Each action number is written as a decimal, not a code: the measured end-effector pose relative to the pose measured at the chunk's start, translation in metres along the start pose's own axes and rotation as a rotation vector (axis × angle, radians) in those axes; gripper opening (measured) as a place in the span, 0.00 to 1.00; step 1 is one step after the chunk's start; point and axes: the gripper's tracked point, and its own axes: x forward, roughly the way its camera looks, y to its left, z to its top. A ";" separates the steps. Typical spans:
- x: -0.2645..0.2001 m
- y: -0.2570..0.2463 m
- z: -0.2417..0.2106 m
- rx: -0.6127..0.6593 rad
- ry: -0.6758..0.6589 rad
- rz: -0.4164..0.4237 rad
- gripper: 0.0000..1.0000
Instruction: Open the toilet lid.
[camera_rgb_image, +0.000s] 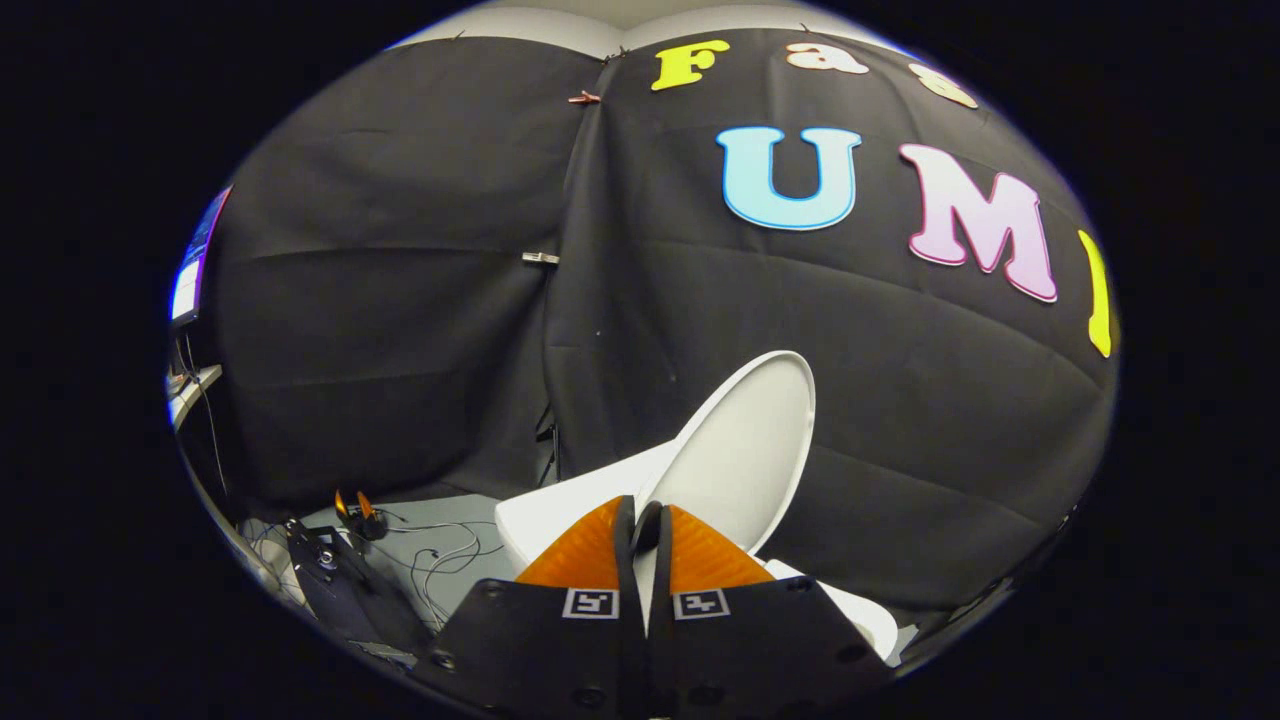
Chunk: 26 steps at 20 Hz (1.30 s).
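Observation:
The white oval toilet lid (745, 455) stands raised and tilted, its inner face turned toward me, in front of the black cloth wall. My gripper (645, 522) is at the lid's near edge. Its two fingers are closed to a thin gap, and the lid's rim runs into that gap, so both fingers press on it. More white toilet body (560, 510) shows left of the fingers, and a curved white rim (855, 612) shows to their right. The bowl below is hidden behind the gripper.
Loose cables (440, 555) lie on the grey floor left of the toilet. Another small gripper tool (355, 512) and a black device (335, 580) rest there too. A lit monitor (195, 270) stands on a desk at far left. The cloth wall hangs close behind the lid.

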 end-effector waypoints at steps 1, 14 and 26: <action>0.006 0.006 0.001 -0.026 -0.006 0.005 0.05; 0.030 0.046 -0.014 -0.110 -0.024 0.105 0.87; -0.036 -0.027 0.044 -0.043 -0.207 -0.021 0.99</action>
